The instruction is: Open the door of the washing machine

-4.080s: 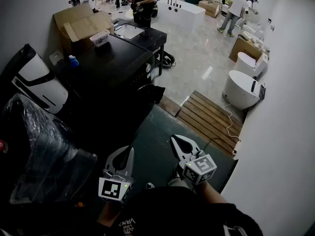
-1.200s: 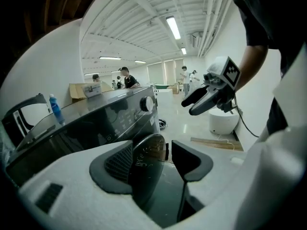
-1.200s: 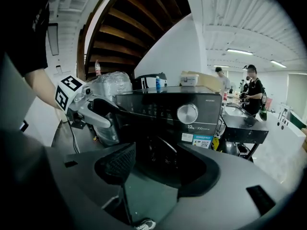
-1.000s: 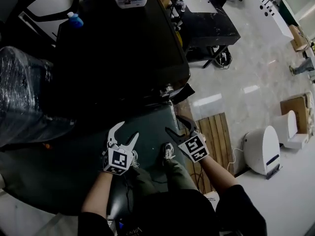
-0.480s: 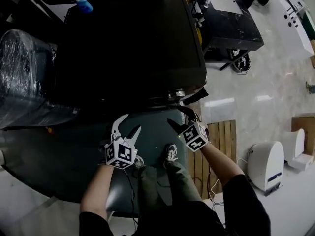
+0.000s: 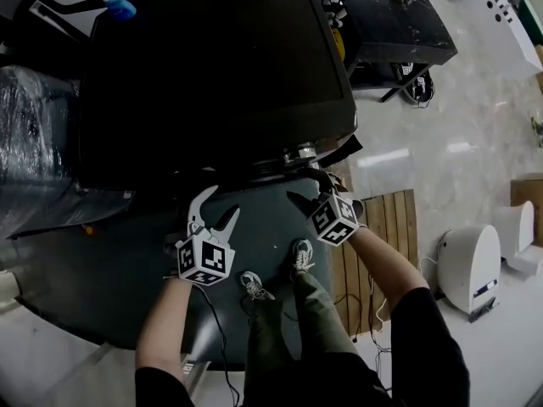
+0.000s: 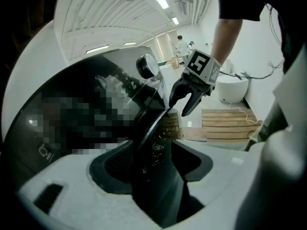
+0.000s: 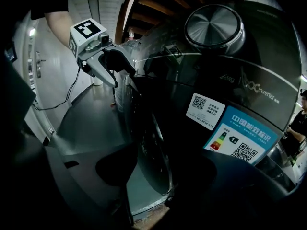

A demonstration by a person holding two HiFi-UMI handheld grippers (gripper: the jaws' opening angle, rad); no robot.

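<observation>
The washing machine (image 6: 212, 75) is the big black box straight ahead of both tongs, and its front face is just beyond their tips. Its round door (image 8: 156, 147) sits on that face, below the dial (image 8: 213, 25), and it looks shut.

Your left tongs (image 6: 222, 203) stand wide open and hold nothing. In the left gripper view the door's curved rim runs up through the gap between the jaws. I cannot tell if the rim is already inside the gap or a little beyond it.

Your right tongs (image 6: 307, 189) are beside the left ones, near the machine's right corner. Their jaws are closing, yet they are far apart and the pads press on nothing. The door's edge is only lined up in the gap.

I judge the door to be heavy and stiff. A latch probably keeps it, so it may resist and then give suddenly. The rim is glossy and probably slippery, and the glass is fragile. Take hold on the rim's edge, on the side away from the hinge, never on the glass. Which side that is, I cannot see.
</observation>
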